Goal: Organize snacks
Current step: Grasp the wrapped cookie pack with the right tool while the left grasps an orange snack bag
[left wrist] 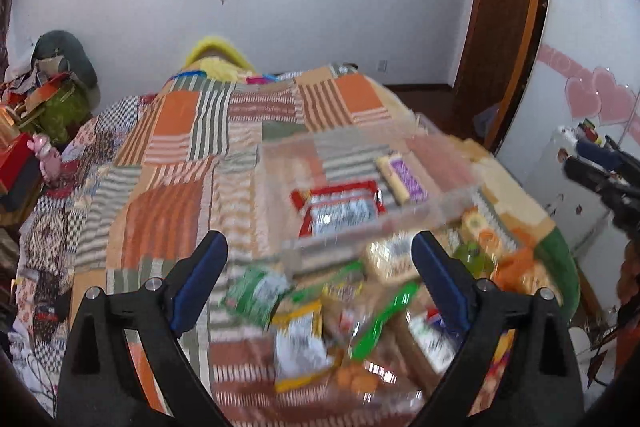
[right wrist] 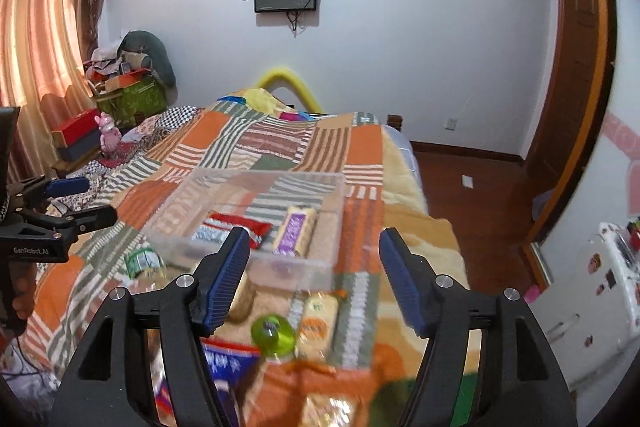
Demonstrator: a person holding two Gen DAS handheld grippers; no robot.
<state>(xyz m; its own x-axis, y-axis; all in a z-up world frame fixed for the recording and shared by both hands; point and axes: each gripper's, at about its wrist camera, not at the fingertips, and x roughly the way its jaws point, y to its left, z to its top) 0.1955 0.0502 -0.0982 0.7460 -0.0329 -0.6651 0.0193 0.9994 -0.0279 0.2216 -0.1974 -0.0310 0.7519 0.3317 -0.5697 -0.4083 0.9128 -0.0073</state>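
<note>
Motion blur smears the snack pile (left wrist: 340, 327) below my claws. Both my left claw (left wrist: 320, 275) and right claw (right wrist: 314, 267) gape wide, holding nothing. The clear bin (right wrist: 320, 267) holds a red packet (right wrist: 236, 227) and a purple-labelled bar (right wrist: 296, 229).

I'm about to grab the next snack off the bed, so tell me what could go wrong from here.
1. The clear bin sits on a soft quilt; a push on its rim could tip it, with the red packet and purple bar inside.
2. The loose snacks overlap, so the open left gripper might pinch two.
3. The green ball under the open right gripper may roll away.
</note>
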